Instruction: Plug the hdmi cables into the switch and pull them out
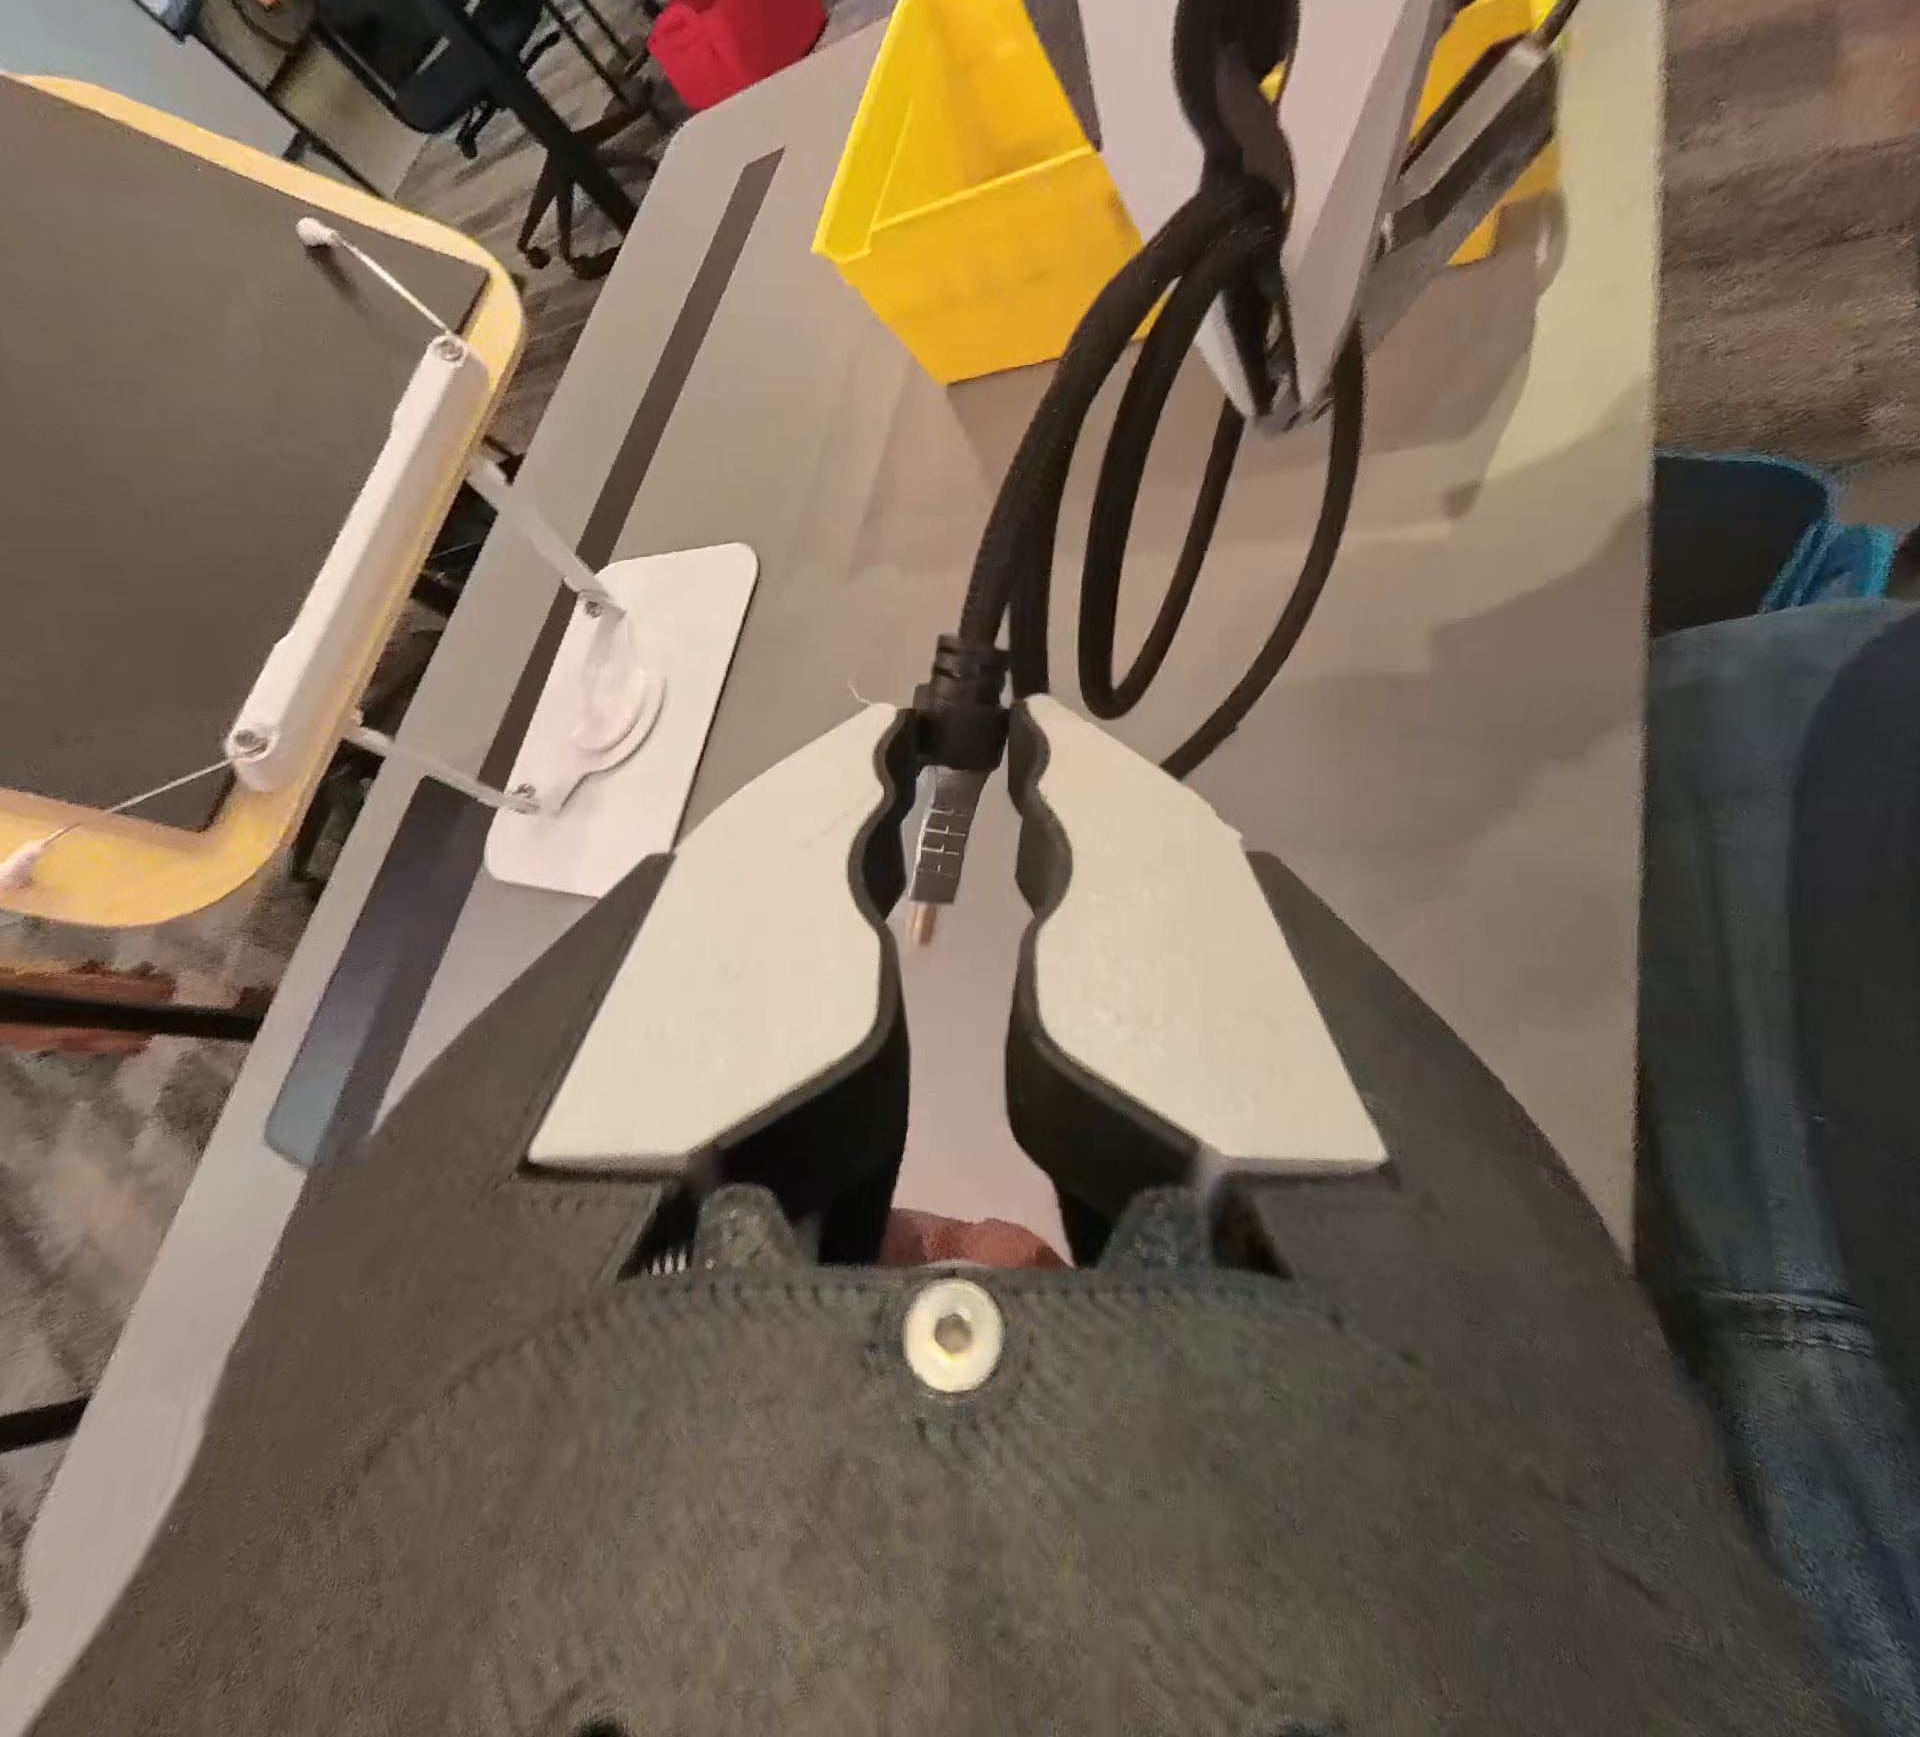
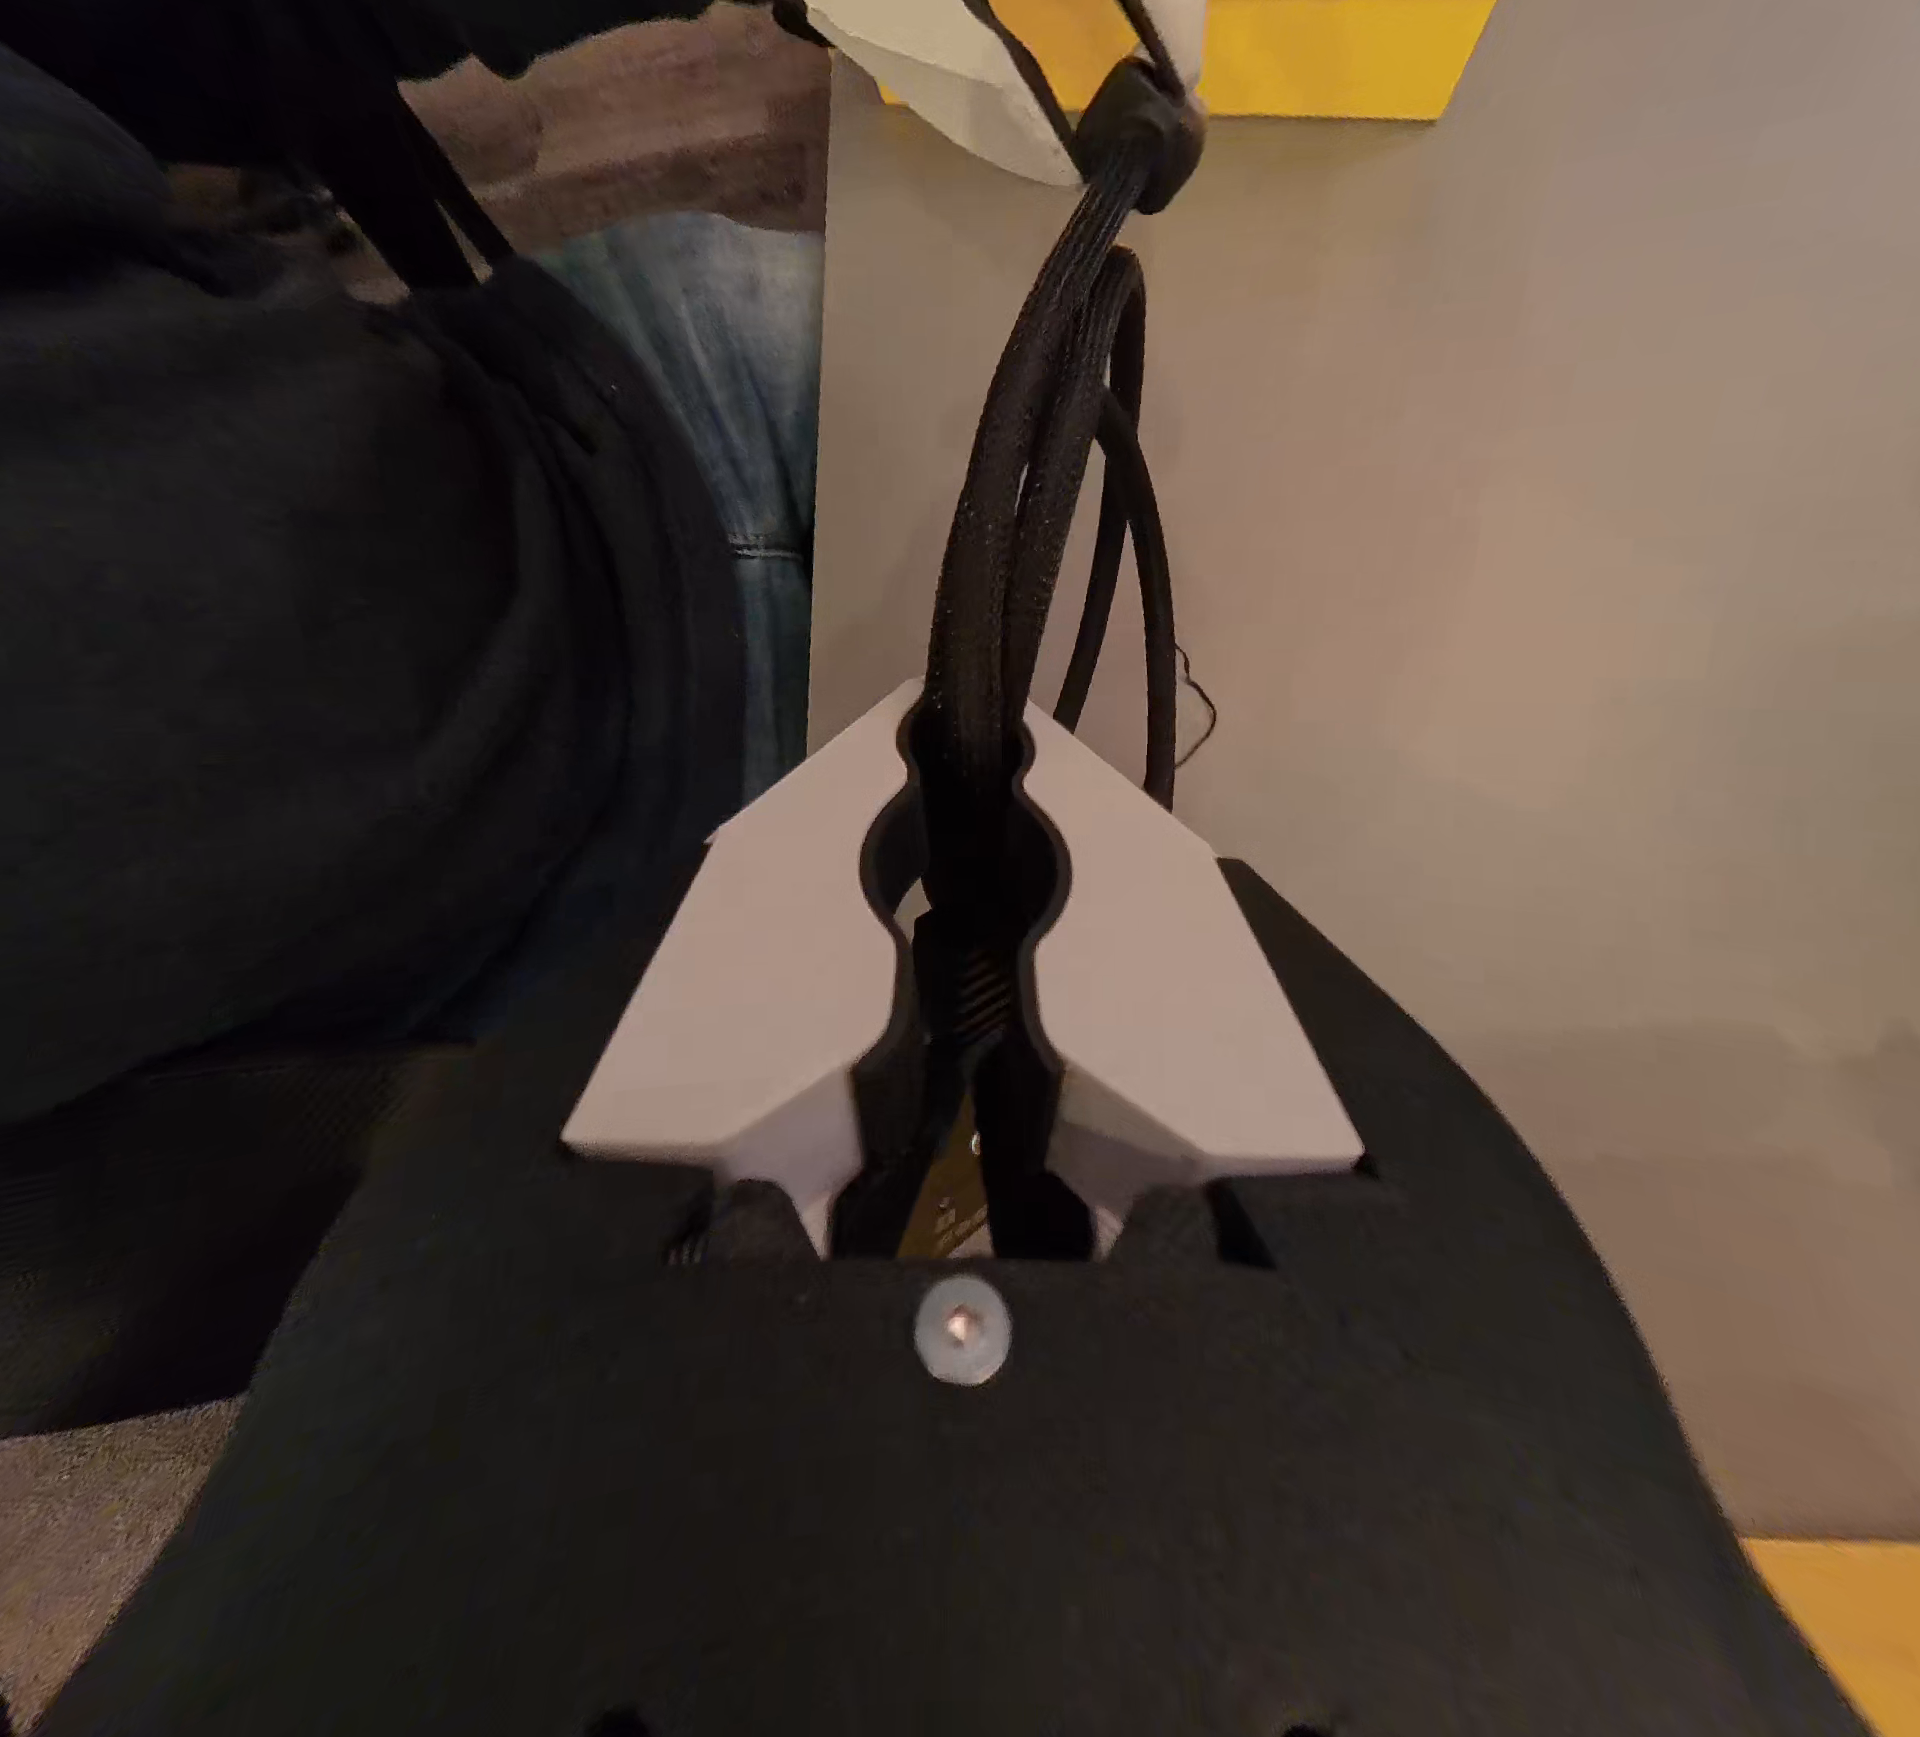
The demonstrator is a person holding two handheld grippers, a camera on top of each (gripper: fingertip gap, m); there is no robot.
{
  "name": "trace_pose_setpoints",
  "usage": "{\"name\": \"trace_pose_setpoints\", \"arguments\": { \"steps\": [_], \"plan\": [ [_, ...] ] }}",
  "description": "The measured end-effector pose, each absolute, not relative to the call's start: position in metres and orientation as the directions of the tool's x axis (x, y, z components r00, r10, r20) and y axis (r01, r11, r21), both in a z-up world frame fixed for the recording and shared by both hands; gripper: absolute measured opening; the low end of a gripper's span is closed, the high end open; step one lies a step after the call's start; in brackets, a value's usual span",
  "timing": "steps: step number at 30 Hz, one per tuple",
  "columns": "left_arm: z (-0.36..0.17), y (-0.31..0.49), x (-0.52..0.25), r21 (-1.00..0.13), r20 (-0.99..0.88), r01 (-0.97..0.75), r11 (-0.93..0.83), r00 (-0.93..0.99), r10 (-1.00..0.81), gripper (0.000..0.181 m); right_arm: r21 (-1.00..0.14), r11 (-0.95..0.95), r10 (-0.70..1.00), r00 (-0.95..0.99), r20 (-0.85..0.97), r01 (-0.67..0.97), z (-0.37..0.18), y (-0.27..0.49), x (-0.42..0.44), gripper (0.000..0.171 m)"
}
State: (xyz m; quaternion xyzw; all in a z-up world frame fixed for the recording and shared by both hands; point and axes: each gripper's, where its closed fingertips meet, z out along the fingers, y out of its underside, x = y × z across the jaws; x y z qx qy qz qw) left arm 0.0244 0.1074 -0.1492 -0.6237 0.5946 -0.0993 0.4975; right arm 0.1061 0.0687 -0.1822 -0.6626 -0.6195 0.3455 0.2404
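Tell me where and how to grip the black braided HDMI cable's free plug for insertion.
Grip the black moulded plug body, just behind its metal tip, closing on its two flat sides. The left gripper holds it there, with the metal tip pointing back between its fingers. The right gripper pinches the black braided HDMI cable farther along.

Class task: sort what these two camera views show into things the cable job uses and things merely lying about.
In use: black braided HDMI cable; its metal plug; left gripper; right gripper.

Lying about: yellow plastic bin; white flat stand base; red bag.
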Motion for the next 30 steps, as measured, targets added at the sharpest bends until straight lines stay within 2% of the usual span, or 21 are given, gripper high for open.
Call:
{"name": "trace_pose_setpoints", "arguments": {
  "steps": [1, 4, 6, 9, 12, 14, 16, 20, 23, 28, 30],
  "plan": [
    [-0.151, 0.11, 0.024, -0.723, -0.486, -0.659, 0.207, 0.272, -0.831, 0.016, -0.738, -0.12, 0.987, 0.002, -0.158, 0.665, -0.184, 0.071, 0.106, 0.007],
    [-0.154, 0.115, 0.025, -0.703, -0.519, -0.679, 0.209, 0.289, -0.805, 0.016, -0.734, -0.165, 0.979, 0.021, -0.201, 0.659, -0.186, 0.074, 0.105, 0.007],
    [-0.153, 0.114, 0.027, -0.706, -0.524, -0.675, 0.216, 0.291, -0.8, 0.023, -0.726, -0.2, 0.973, 0.046, -0.226, 0.658, -0.189, 0.077, 0.104, 0.007],
    [-0.154, 0.12, 0.025, -0.652, -0.594, -0.724, 0.225, 0.304, -0.744, 0.05, -0.708, -0.242, 0.964, 0.085, -0.251, 0.663, -0.193, 0.083, 0.104, 0.006],
    [-0.142, 0.115, 0.028, -0.584, -0.699, -0.761, 0.283, 0.294, -0.652, 0.049, -0.694, -0.271, 0.957, 0.11, -0.268, 0.667, -0.197, 0.086, 0.103, 0.006],
    [-0.132, 0.11, 0.036, -0.501, -0.795, -0.799, 0.332, 0.273, -0.542, 0.056, -0.681, -0.279, 0.955, 0.12, -0.272, 0.677, -0.2, 0.087, 0.101, 0.006],
    [-0.128, 0.099, 0.054, -0.36, -0.89, -0.838, 0.41, 0.177, -0.42, 0.059, -0.677, -0.273, 0.956, 0.114, -0.271, 0.683, -0.2, 0.086, 0.098, 0.006],
    [-0.151, 0.103, 0.085, -0.237, -0.929, -0.87, 0.432, 0.074, -0.362, 0.047, -0.683, -0.237, 0.963, 0.075, -0.258, 0.691, -0.192, 0.077, 0.088, 0.006],
    [-0.153, 0.122, 0.082, -0.22, -0.94, -0.886, 0.408, 0.081, -0.33, 0.019, -0.675, -0.204, 0.97, 0.052, -0.239, 0.709, -0.19, 0.07, 0.087, 0.007],
    [-0.155, 0.132, 0.079, -0.184, -0.95, -0.896, 0.404, 0.056, -0.307, 0.012, -0.682, -0.192, 0.974, 0.053, -0.22, 0.706, -0.185, 0.071, 0.087, 0.007],
    [-0.153, 0.134, 0.079, -0.217, -0.946, -0.886, 0.409, 0.087, -0.312, 0.011, -0.696, -0.193, 0.974, 0.048, -0.222, 0.691, -0.18, 0.072, 0.087, 0.007]
  ]
}}
